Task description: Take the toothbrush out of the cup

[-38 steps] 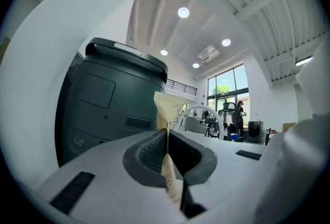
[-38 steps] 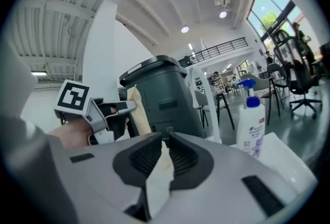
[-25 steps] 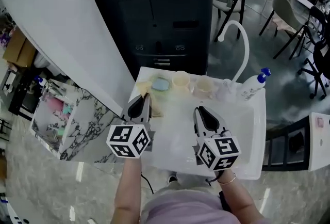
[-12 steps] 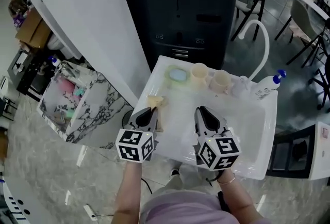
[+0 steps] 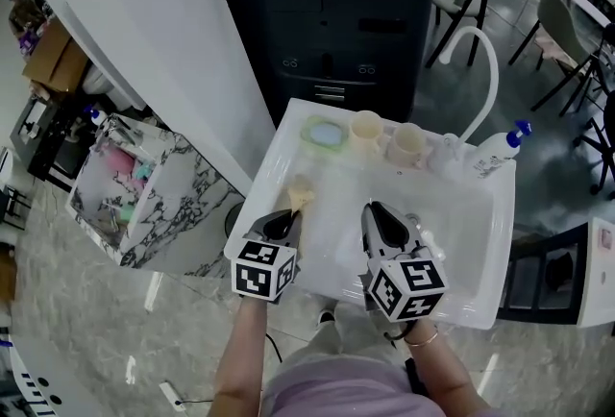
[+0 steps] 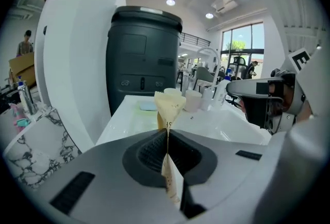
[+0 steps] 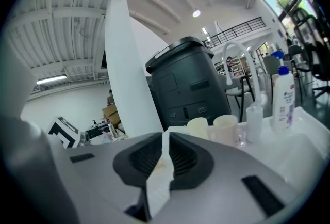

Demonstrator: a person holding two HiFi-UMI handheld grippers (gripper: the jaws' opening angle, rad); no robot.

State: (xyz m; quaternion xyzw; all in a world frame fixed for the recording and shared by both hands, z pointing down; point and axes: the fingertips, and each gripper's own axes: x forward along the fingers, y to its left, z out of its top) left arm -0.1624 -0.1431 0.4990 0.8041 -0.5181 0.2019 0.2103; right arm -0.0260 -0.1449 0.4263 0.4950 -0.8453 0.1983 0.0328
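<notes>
Left gripper [image 5: 290, 213] has sunk toward the basin [image 5: 461, 213], pinching cream paper [image 6: 169, 104]; right gripper [image 5: 375, 209] pinches white paper [image 7: 157, 181]. Toothbrush unseen among cups [image 5: 366, 129] at 12 o'clock: presumably light, stiff; grasp its handle.

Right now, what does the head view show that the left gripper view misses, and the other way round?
Only the head view shows the person's forearms and the floor. Only the left gripper view shows ceiling lights and a tall window. Both show the white sink, the cream cups, the dark bin, the right tool, and the left tool shut on a cream paper scrap.
</notes>
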